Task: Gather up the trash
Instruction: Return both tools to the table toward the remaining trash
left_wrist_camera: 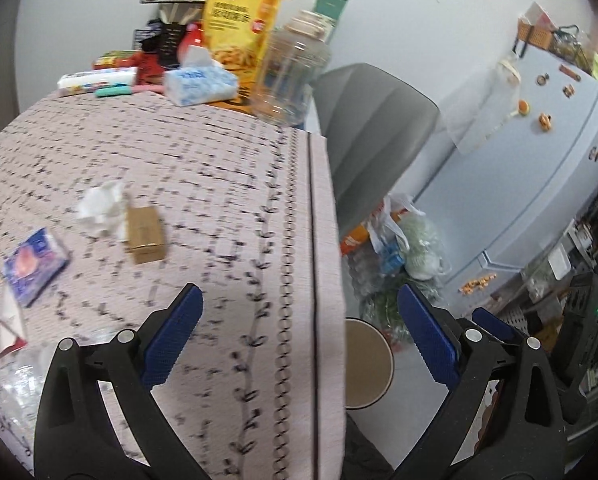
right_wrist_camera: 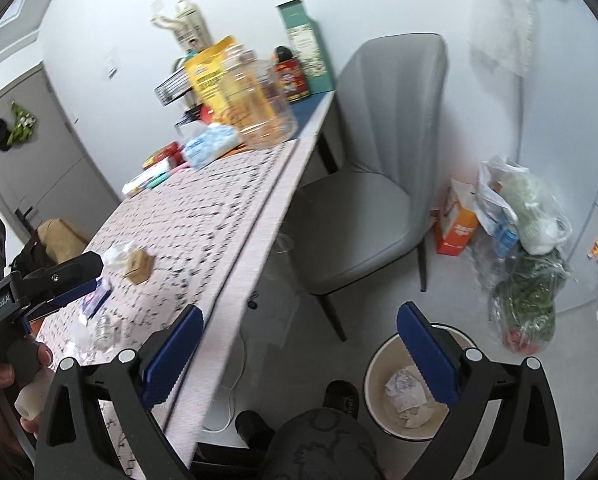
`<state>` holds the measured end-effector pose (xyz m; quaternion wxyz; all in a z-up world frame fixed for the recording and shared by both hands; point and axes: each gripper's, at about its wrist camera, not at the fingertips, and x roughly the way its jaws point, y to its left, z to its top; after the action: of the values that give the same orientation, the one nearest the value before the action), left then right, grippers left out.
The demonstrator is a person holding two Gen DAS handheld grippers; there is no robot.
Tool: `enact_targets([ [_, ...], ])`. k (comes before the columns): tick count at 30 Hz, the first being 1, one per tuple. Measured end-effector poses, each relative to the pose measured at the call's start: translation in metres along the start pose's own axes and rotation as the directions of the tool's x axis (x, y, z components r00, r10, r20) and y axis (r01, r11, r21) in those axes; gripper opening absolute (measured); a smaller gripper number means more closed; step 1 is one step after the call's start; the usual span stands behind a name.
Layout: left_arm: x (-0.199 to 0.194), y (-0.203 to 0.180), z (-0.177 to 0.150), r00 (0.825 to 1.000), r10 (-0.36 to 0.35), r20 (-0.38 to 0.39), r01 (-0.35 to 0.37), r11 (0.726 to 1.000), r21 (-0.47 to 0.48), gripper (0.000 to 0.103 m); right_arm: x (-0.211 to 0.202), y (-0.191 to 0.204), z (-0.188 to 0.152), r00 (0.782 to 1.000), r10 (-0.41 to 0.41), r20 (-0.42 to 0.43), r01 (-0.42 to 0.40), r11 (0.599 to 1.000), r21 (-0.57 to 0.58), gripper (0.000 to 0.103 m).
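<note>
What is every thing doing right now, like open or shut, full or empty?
Left hand-held gripper: open, holding nothing.
Right hand-held gripper: open, holding nothing.
Trash bin: open, crumpled paper inside.
Clear jar: upright, looks empty.
Small cardboard box: closed, lying on the tablecloth.
Crumpled tissue: lying beside the box.
Blue packet: lying flat.
Tissue pack: a tissue sticking out.
Chair: nobody sitting.

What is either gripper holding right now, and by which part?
Nothing. The left gripper and right gripper are both open and empty, their blue pads apart.
</note>
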<state>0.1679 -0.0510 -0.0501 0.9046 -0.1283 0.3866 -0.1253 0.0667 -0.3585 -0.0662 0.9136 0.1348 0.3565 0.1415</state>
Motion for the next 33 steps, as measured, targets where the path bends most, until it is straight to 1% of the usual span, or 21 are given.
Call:
enact_targets([
  [2, -0.008, 0.010, -0.003, 1.000, 0.006, 0.014, -0.006, 1.000, -0.014, 0.097, 0.003, 0.013, -0.001, 1.000, 0.014, -0.007, -0.014, 1.000, -0.025, 0.095],
  [4, -0.017, 0.024, -0.006, 0.999, 0.011, 0.033, -0.010, 0.999, -0.048, 0.097, 0.008, 0.028, -0.002, 0.999, 0.028, -0.018, -0.029, 0.998, -0.049, 0.095],
  [6, -0.023, 0.033, -0.008, 0.999, 0.019, 0.043, -0.016, 0.998, -0.068, 0.097, 0.014, 0.045, -0.004, 0.998, 0.057, -0.037, -0.060, 0.995, -0.075, 0.095],
  [13, -0.048, 0.072, -0.021, 0.995, 0.072, 0.076, -0.061, 0.988, -0.139, 0.097, 0.025, 0.095, -0.010, 0.990, 0.118, -0.073, -0.128, 0.979, -0.157, 0.095],
  [16, -0.058, 0.088, -0.027, 0.992, 0.094, 0.088, -0.078, 0.983, -0.169, 0.096, 0.030, 0.114, -0.014, 0.986, 0.140, -0.092, -0.155, 0.970, -0.188, 0.093],
  [19, -0.069, 0.105, -0.034, 0.989, 0.116, 0.095, -0.095, 0.975, -0.201, 0.096, 0.038, 0.132, -0.019, 0.979, 0.164, -0.123, -0.188, 0.958, -0.217, 0.089],
  [21, -0.074, 0.117, -0.040, 0.987, 0.131, 0.090, -0.108, 0.969, -0.220, 0.091, 0.041, 0.141, -0.022, 0.974, 0.177, -0.139, -0.205, 0.952, -0.229, 0.087],
  [23, -0.078, 0.127, -0.045, 0.985, 0.146, 0.087, -0.122, 0.963, -0.239, 0.087, 0.045, 0.151, -0.026, 0.969, 0.188, -0.159, -0.223, 0.944, -0.241, 0.083],
  [26, -0.083, 0.142, -0.053, 0.982, 0.172, 0.082, -0.144, 0.951, -0.272, 0.084, 0.050, 0.163, -0.032, 0.962, 0.203, -0.184, -0.246, 0.935, -0.256, 0.081],
  [33, -0.089, 0.174, -0.073, 0.971, 0.235, 0.048, -0.207, 0.920, -0.333, 0.075, 0.060, 0.183, -0.041, 0.949, 0.224, -0.220, -0.281, 0.919, -0.278, 0.078],
])
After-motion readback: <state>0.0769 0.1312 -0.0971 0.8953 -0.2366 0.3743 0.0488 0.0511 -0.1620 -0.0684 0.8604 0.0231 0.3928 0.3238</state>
